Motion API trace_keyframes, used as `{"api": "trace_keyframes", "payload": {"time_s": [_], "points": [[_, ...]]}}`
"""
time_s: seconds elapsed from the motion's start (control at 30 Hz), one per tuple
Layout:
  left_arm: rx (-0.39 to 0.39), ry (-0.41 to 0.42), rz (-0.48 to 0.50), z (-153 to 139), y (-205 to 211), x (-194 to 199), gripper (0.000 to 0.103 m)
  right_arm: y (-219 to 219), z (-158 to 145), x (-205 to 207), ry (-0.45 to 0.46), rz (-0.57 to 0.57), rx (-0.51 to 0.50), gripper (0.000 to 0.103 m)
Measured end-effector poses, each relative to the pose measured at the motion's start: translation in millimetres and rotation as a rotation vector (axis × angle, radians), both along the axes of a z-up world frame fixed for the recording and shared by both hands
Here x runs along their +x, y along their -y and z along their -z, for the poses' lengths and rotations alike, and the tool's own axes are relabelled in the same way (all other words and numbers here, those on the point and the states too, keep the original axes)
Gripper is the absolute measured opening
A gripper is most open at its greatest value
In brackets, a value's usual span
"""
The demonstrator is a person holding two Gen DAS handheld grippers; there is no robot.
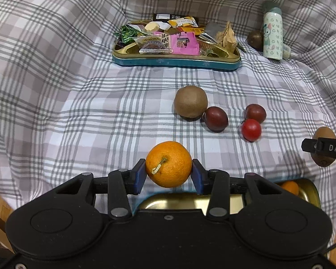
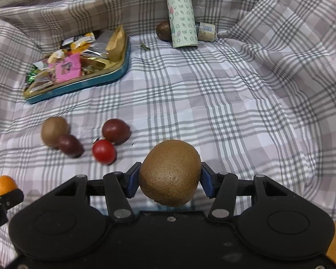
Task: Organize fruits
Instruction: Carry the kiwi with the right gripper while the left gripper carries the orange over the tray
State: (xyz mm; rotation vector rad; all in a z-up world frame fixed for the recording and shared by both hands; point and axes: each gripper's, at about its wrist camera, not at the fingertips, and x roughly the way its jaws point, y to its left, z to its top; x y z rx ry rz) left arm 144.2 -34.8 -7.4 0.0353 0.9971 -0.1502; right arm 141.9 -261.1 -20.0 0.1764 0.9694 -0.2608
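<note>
My left gripper (image 1: pixel 169 174) is shut on an orange (image 1: pixel 168 164), held above a gold tin tray (image 1: pixel 179 201) that holds another orange (image 1: pixel 290 187) at its right end. My right gripper (image 2: pixel 169 180) is shut on a brown kiwi (image 2: pixel 170 171); that kiwi (image 1: pixel 324 134) and part of the right gripper show at the right edge of the left wrist view. On the checked cloth lie a kiwi (image 1: pixel 190 104), two dark red fruits (image 1: pixel 215 118) (image 1: pixel 255 112) and a bright red fruit (image 1: pixel 251 129). Another kiwi (image 1: pixel 255 39) sits behind the bottle.
A teal tin (image 1: pixel 177 62) full of snack wrappers stands at the back. A pale green patterned bottle (image 1: pixel 272 35) stands at the back right with a small jar (image 2: pixel 206 31) lying beside it. The checked cloth (image 1: pixel 78 103) rises in folds all round.
</note>
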Motion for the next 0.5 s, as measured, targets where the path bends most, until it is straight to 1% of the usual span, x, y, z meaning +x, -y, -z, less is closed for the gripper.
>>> {"api": "trace_keyframes", "payload": {"time_s": [0.2, 0.5], "points": [[0.006, 0.006, -0.002, -3, -5, -27, 0.051, -12, -10, -40, 0.026, -0.019, 0.01, 0.055], [0.024, -0.02, 0.011, 7, -4, -68, 0.051, -26, -4, -100, 0.02, -0.013, 0.044, 0.055]]}}
